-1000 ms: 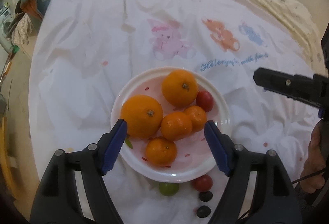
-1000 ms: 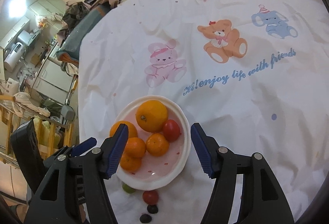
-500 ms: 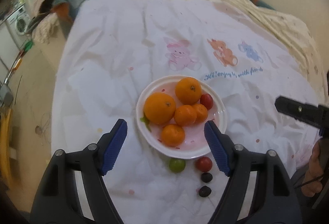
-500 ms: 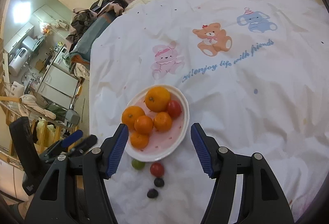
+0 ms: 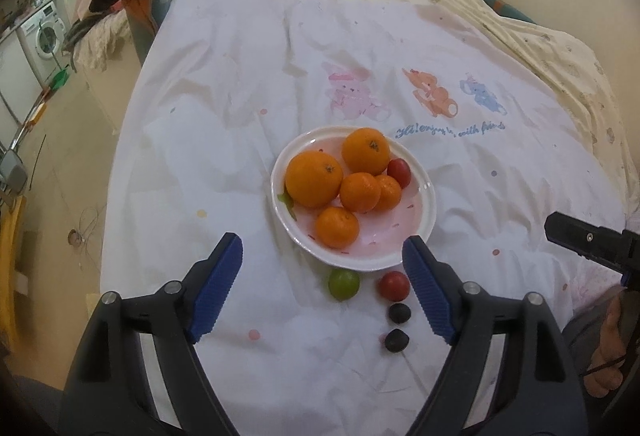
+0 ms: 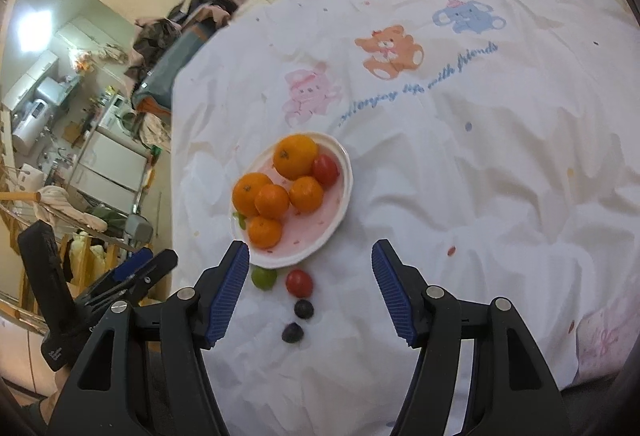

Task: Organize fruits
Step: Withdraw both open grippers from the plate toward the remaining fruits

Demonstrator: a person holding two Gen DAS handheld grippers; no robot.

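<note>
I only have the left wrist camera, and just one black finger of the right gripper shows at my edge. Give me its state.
Observer: The right gripper is open, its fingers wide apart with nothing between them.
Operator: Say what it is aimed at.
Observer: In the right wrist view the loose red tomato lies on the cloth between its fingers, and the plate sits ahead, toward its left finger.
Operator: Read me the lettering on the cloth; it is smeared here.
Observer: In the right wrist view the lettering reads "enjoy life with friends".
</note>
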